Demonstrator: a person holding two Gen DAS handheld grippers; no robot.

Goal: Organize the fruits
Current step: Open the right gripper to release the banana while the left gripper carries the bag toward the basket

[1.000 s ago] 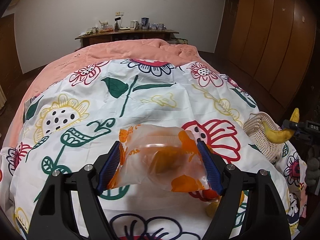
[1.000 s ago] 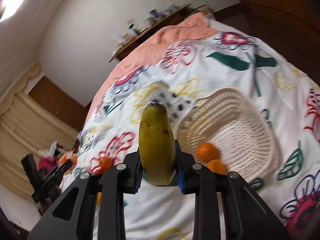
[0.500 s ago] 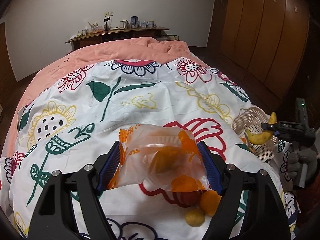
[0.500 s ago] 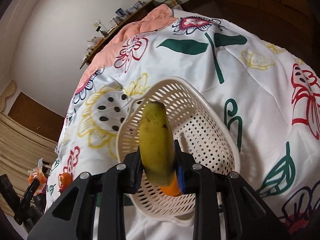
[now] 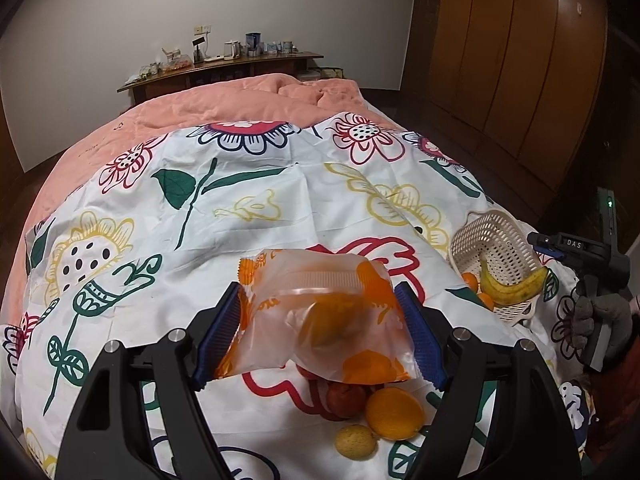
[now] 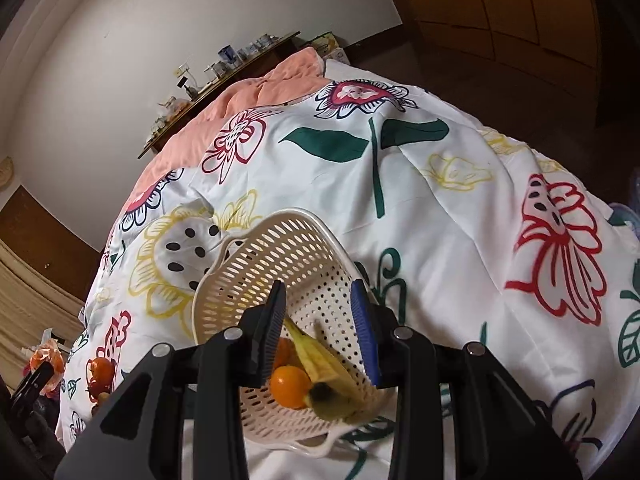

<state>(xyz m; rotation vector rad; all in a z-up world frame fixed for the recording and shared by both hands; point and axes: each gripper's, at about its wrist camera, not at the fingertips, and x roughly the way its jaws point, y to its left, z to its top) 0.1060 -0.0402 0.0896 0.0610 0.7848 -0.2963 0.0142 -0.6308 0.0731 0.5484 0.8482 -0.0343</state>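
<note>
The right gripper [image 6: 322, 332] is being opened, its jaws clear of the banana [image 6: 320, 364] dropping into the basket [image 6: 280, 240]. The bag [image 5: 320, 312] is being clamped by the left gripper [image 5: 322, 336]. Next, loose fruit [image 5: 394, 412] on the bed is likely to be collected.

The left wrist view looks forward and downward over the white flower-printed bedspread [image 5: 280, 200] toward the wooden shelf [image 5: 224, 68] at 12 o'clock. The cream perforated plastic basket [image 5: 496, 240] sits at 3 o'clock, at medium range. The right wrist view is rolled, looks down from close above the same basket [image 6: 280, 248], and shows the shelf [image 6: 224, 80] at 11 o'clock. Both views share the bedspread [image 6: 440, 220], basket and shelf.
</note>
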